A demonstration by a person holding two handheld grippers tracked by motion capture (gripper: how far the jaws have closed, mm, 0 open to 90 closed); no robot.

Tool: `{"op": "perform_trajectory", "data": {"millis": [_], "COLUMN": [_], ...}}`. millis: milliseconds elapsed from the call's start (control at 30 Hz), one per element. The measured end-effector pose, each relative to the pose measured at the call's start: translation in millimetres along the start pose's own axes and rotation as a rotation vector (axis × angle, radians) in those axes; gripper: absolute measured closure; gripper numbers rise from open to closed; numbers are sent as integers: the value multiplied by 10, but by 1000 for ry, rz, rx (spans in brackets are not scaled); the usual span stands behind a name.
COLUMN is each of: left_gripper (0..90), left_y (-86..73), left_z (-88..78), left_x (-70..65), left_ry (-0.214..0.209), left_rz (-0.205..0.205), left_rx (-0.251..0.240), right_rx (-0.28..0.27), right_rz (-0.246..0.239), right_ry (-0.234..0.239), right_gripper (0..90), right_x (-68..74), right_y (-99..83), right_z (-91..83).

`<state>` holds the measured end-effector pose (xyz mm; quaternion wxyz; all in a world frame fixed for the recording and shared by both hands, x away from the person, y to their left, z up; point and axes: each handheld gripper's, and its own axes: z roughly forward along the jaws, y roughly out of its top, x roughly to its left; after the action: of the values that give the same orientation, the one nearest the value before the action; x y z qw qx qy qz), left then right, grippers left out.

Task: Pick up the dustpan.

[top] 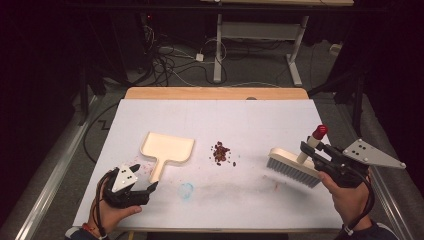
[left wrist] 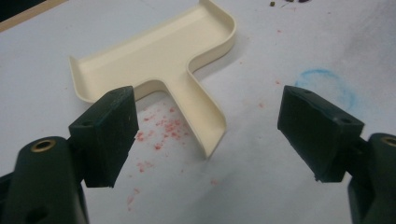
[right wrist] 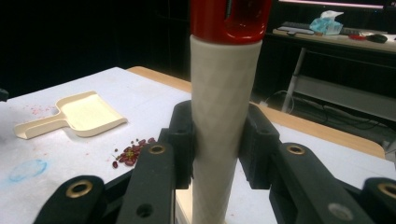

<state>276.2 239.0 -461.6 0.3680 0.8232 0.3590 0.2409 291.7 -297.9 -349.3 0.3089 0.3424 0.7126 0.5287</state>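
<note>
Sweeping job, set up but not yet joined.

Right gripper (top: pixel 314 150) is clamped on the brush (top: pixel 294 169) by its pale handle (right wrist: pixel 219 126), jaws pressed against both sides below the red cap (top: pixel 320 131). Handle stands nearly upright in the right gripper view; in the high view the bristles point down at the surface (top: pixel 215 112), at its right side. Likely reason: bristle edge ready to drag leftward.

Beans (top: pixel 221 153), a small dark-red pile, lie mid-surface, between brush and dustpan, apart from both.

Dustpan (top: pixel 167 148), cream, lies flat left of the beans, its tray toward the far side and its handle (left wrist: pixel 198 109) pointing back at the person. That puts the handle straight in front of the left gripper (top: pixel 142 182).

Left gripper's jaws stand wide and empty, one on either side of the handle's end in its own view, not touching it. Reads as lined up for a grasp, so the pan can be steadied or tipped to receive the beans.

Red flecks and a blue ring mark (top: pixel 186 190) stain the surface near the pan.
</note>
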Motion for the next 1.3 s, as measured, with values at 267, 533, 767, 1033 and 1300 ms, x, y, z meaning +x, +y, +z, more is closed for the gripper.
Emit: {"op": "perform_trajectory", "data": {"millis": [267,533,767,1033,1300], "left_gripper": [201,202,208,268,501], "left_y": [-24,29,116,188,224], "left_z": [34,102,390,778,830], "left_x": [11,7,114,160,231], "left_ry": [16,12,9,-19,29], "left_rz": [-26,-27,-103,-191,-307], "left_rx": [30,37,85,210,208], "right_rx": [-9,-5,7,19,34], "right_rz": [-10,-23,-26,-42,-56], "right_ry": [-9,-15,-5,-3,8], "right_gripper": [696,696,696,696,696], "right_x": [19,38,69,126,186], "right_y": [17,8,-9,-7,-25], "right_z": [-30,-23,22,32,64]}}
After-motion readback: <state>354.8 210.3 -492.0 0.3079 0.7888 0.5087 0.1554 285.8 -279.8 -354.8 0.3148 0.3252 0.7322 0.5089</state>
